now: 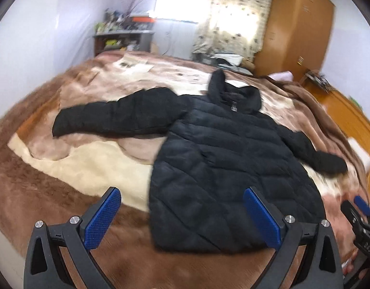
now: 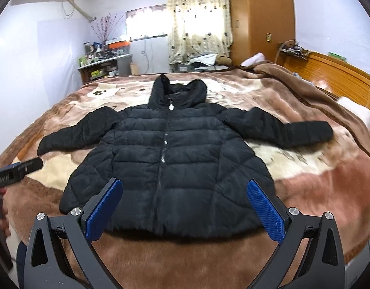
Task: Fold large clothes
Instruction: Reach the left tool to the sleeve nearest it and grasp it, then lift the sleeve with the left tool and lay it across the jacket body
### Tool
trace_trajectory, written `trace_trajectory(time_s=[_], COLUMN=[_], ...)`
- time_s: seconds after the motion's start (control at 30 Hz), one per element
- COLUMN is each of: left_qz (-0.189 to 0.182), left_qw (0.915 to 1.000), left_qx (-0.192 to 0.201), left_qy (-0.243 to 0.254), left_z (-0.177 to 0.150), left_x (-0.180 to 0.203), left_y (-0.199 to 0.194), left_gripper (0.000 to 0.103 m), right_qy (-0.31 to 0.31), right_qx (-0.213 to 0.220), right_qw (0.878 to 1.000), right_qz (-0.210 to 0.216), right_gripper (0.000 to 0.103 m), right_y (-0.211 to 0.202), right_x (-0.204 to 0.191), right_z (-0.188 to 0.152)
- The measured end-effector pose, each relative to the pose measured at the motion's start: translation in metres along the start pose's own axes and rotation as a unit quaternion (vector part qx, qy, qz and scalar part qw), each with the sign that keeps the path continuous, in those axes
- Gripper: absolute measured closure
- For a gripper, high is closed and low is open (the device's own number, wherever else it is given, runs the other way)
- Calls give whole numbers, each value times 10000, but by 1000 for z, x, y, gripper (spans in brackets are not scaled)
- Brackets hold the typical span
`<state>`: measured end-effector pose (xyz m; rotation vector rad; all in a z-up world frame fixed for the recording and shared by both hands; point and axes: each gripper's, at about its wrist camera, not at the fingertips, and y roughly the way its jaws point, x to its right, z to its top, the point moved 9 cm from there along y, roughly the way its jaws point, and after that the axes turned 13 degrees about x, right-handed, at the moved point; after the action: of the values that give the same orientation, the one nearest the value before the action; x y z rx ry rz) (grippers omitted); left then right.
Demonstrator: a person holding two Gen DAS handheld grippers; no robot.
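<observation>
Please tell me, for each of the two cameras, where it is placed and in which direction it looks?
Left wrist view: sits on the left gripper, jaws open, above the near bed edge, left of the black quilted hooded jacket, facing obliquely across it; the right gripper shows at the right edge.
Right wrist view: sits on the right gripper, jaws open, centred before the jacket's hem, facing along its zipper toward the curtained window; the left gripper shows at the left edge.
Shared: jacket, brown plush blanket, wooden wardrobe.
</observation>
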<state>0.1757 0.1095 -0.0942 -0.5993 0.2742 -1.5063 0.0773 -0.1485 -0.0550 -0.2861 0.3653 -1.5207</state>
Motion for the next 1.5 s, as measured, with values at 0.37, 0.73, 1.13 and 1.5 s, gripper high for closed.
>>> trace_trajectory(time_s=[0.37,0.73,1.13,1.5], left_qz=[899,1717,1911,1956], left_qw=[9909,9641,9358,9438], left_qx=[38,-170,-498,-191], left_qy=[-1003,-2017,-2919,-2659], left_z=[49,52,34,65], left_x=[-146,-267,-310,-291], left_y=[101,191,260,263], left_gripper=[0,0,11,84], right_qy=[30,-445,-724,-389], right_qx=[-162,-404,-611,-605], right_qw=[9983,9944,9886,9909], right_qz=[560,875,1169,1135], right_gripper=[0,0,0,0], right_y=[94,166,208,209], right_x=[-43,-94,-129,-118], right_z=[21,13,-6,-5])
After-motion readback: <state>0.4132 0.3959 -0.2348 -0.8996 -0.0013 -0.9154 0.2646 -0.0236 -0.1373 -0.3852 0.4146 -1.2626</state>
